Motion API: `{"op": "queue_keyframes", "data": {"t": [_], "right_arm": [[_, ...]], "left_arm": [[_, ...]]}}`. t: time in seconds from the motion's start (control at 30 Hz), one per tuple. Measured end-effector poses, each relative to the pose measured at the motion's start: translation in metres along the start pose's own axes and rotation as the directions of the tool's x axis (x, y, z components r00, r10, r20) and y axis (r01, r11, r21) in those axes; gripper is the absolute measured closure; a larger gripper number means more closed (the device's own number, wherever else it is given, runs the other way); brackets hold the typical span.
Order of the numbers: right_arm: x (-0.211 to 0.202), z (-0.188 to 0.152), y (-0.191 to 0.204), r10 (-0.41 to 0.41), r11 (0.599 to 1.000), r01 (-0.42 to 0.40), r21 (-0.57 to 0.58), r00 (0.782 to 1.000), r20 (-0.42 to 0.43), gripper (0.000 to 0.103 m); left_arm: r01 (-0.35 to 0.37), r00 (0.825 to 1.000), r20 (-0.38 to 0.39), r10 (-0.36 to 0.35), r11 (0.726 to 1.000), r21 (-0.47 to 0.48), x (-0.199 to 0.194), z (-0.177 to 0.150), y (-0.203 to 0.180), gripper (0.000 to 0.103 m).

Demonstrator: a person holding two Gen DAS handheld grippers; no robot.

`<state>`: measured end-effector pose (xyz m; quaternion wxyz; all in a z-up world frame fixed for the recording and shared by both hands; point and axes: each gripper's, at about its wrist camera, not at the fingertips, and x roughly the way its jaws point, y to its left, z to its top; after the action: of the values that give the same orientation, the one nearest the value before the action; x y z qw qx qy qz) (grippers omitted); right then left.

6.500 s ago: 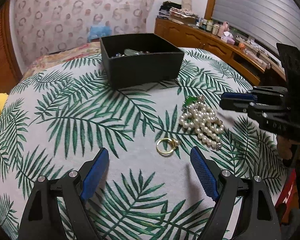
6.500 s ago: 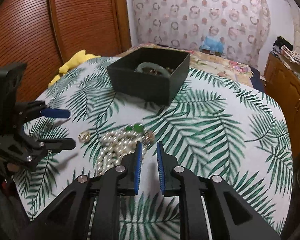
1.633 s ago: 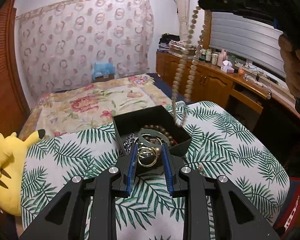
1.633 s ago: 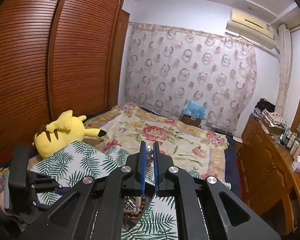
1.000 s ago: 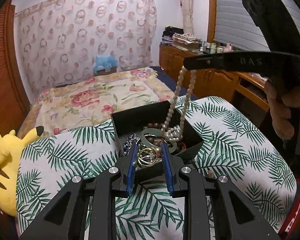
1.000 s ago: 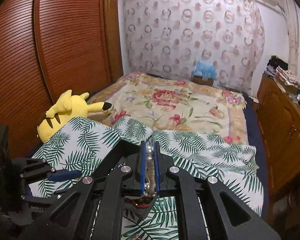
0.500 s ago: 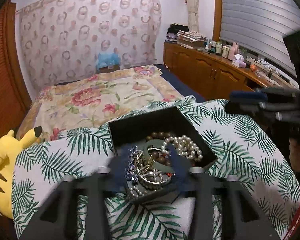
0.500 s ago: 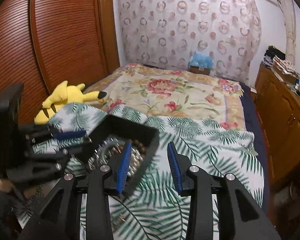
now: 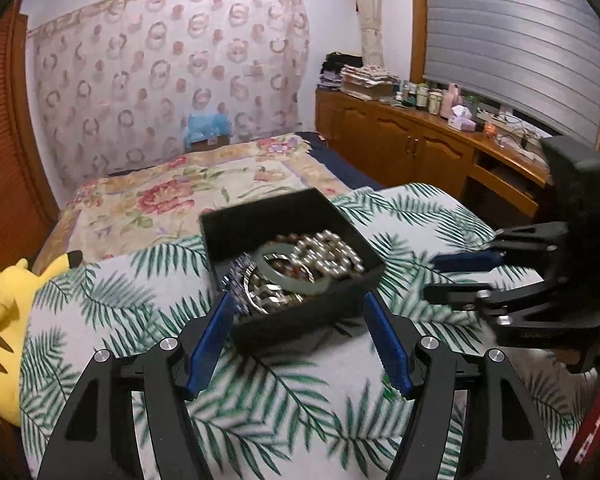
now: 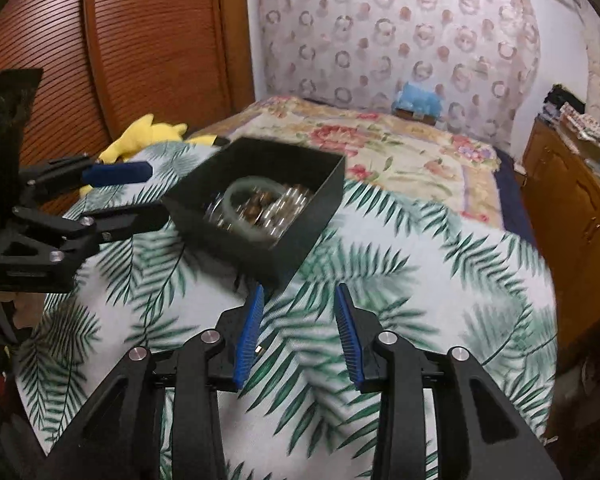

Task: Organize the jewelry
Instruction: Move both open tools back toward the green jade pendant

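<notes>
Left wrist view: left hand-held gripper [image 9: 300, 336] is opening, empty, before the black box [image 9: 292, 256] of jewelry; right hand-held gripper [image 10: 298, 332] is closing on nothing. Next, I judge, comes hunting leftover pieces.

The left gripper [image 9: 300, 336] pointed downward, jaws opening with nothing clamped. The right gripper [image 10: 299, 334], tilted down too, was closing, empty.

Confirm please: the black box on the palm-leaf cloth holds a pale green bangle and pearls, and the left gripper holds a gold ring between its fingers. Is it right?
Not quite. The left gripper holds nothing: the left wrist view shows its jaws opening with no ring between them. The rest stands: the black box on the palm-leaf cloth holds the pale green bangle and pearls.
</notes>
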<state>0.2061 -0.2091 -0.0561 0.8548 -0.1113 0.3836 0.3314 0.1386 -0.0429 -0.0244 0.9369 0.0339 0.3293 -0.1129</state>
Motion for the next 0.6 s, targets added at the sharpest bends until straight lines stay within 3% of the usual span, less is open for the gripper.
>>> {"op": "queue_keyframes", "data": {"t": [0.23,0.5,0.6], "right_arm": [[0.022,-0.01,0.012,0.031,0.999,-0.031,-0.013,0.998,-0.056,0.069],[0.036,-0.009,0.02,0.047,0.998,-0.049,-0.024,0.994,-0.094,0.096],[0.035,-0.006,0.019,0.044,0.999,-0.047,-0.026,0.995,-0.095,0.096]], "left_arm": [[0.033,0.998,-0.047,-0.033,0.999,-0.001,0.002,-0.018,-0.005,0.038],[0.045,0.992,-0.12,-0.045,0.999,-0.009,0.02,-0.034,-0.005,0.038],[0.06,0.989,-0.138,-0.061,0.998,-0.007,0.024,-0.038,-0.009,0.038]]}}
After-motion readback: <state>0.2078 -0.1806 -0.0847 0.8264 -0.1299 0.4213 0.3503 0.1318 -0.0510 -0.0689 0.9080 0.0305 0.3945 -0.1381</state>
